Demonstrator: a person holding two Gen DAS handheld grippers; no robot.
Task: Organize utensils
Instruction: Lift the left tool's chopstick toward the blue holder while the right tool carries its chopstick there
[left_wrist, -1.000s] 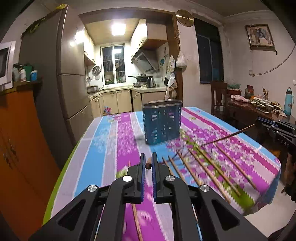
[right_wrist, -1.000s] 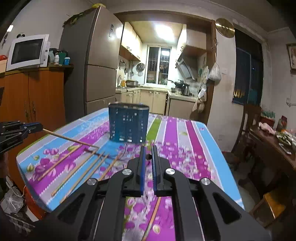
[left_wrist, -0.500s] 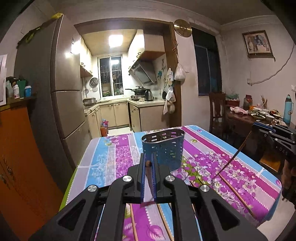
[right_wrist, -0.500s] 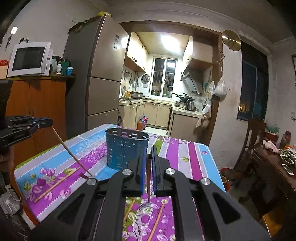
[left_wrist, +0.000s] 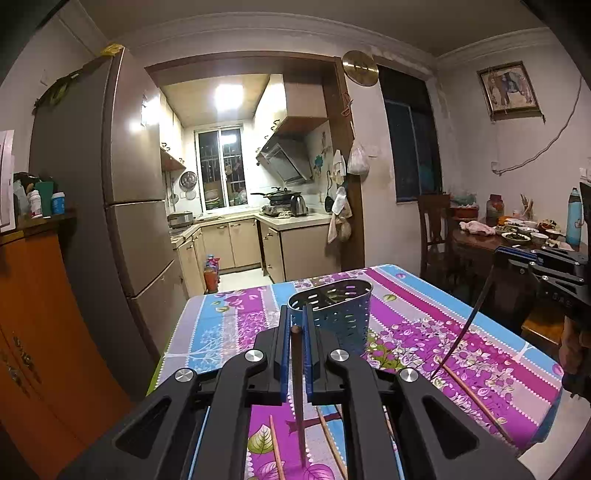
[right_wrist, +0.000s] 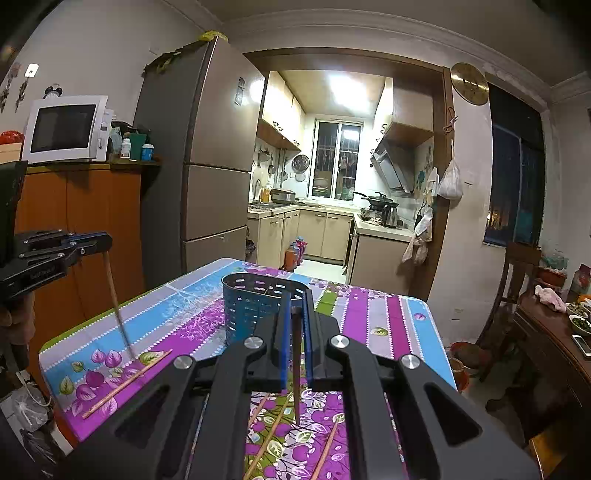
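Both grippers now raised versus a second ago: left gripper (left_wrist: 295, 354) clamps a dark chopstick (left_wrist: 298, 398), right gripper (right_wrist: 295, 347) clamps another chopstick (right_wrist: 296, 369), hanging tip-down before blue holder (left_wrist: 332, 314); loose chopsticks (right_wrist: 125, 384) on tablecloth (left_wrist: 424, 325). No readable writing.

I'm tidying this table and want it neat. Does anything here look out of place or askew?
Yes. Several loose chopsticks lie scattered at odd angles on the floral tablecloth, outside the blue holder. The left gripper and right gripper each pinch one chopstick, hanging tip-down, not yet in the holder.
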